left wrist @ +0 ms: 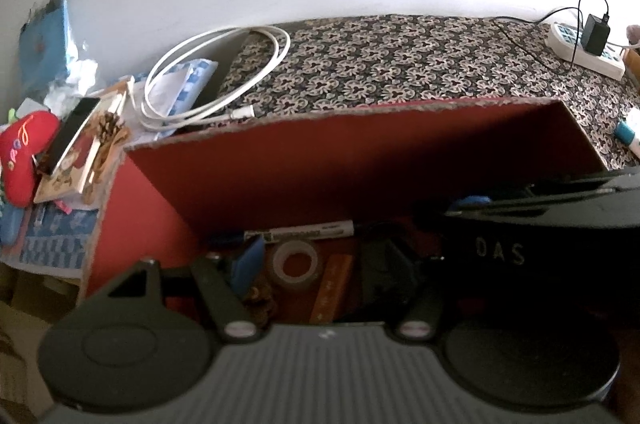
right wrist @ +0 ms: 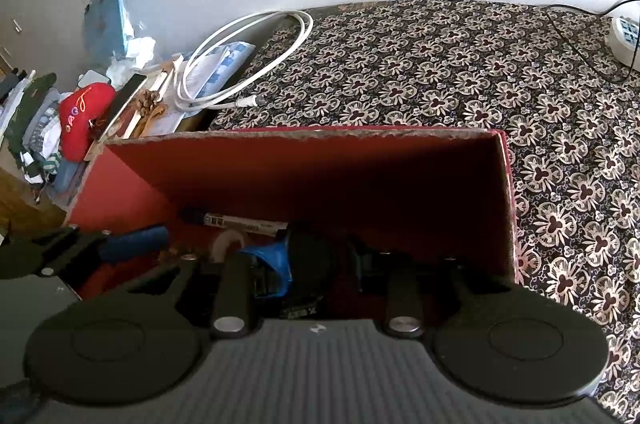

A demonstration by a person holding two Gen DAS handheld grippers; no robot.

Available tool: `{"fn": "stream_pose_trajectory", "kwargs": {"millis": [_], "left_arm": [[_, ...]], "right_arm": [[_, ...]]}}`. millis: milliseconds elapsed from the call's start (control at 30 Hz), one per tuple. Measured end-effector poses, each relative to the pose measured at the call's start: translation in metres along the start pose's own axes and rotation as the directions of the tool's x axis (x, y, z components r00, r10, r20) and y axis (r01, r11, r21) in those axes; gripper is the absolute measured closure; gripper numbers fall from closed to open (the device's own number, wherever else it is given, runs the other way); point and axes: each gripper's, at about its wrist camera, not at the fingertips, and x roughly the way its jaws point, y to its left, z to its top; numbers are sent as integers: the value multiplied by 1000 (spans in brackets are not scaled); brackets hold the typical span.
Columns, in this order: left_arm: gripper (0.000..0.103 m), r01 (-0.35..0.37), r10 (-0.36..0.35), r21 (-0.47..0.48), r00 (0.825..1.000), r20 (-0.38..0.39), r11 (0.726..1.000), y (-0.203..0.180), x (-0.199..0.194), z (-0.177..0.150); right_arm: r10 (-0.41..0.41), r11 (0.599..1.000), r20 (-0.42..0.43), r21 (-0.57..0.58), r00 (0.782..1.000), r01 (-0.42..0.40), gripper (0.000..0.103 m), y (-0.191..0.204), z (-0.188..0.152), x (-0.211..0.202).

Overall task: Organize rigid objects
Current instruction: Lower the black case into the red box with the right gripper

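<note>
Nearest the lens, we see the left gripper (left wrist: pixel 316 264) lowered into the red box (left wrist: pixel 360 159), its jaws spread apart and grasping nothing. Between them on the box floor lie a roll of clear tape (left wrist: pixel 296 264) and, just beside it, a wooden ruler (left wrist: pixel 332 288); a blue object (left wrist: pixel 248 260) touches the left finger. Against the far wall lies a marker (left wrist: pixel 304 230).

The right gripper (right wrist: pixel 316 264) also reaches into the box, jaws apart. Whether it grips the dark objects (right wrist: pixel 308 264) crowded between its fingers we cannot tell; a blue piece (right wrist: pixel 272 256) sits by its left finger.

Beyond the box, the patterned bedcover (right wrist: pixel 440 63) carries a coiled white cable (right wrist: pixel 248 59). A clutter pile with a red plush (right wrist: pixel 84 119) stands at the left, and a power strip (left wrist: pixel 584 51) with a black charger (left wrist: pixel 596 33) lies at the far right. A small blue-capped item (left wrist: pixel 628 133) rests outside the box, near its right wall.

We judge the sorting well advanced, since most rigid items already lie inside. The main hazard is collision: both grippers share one narrow box, and closing either could pinch a neighbouring item or nudge the cardboard wall, shifting the box on the soft cover.
</note>
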Motion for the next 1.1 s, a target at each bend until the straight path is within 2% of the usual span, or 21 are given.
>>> {"fn": "stream_pose_trajectory", "kwargs": {"millis": [1100], "left_arm": [[34,5,-5,5,1000,4,1000,0,0,-1]], "right_arm": [[16,1000,-5,16,1000,-16,89,0,-1,0]]}}
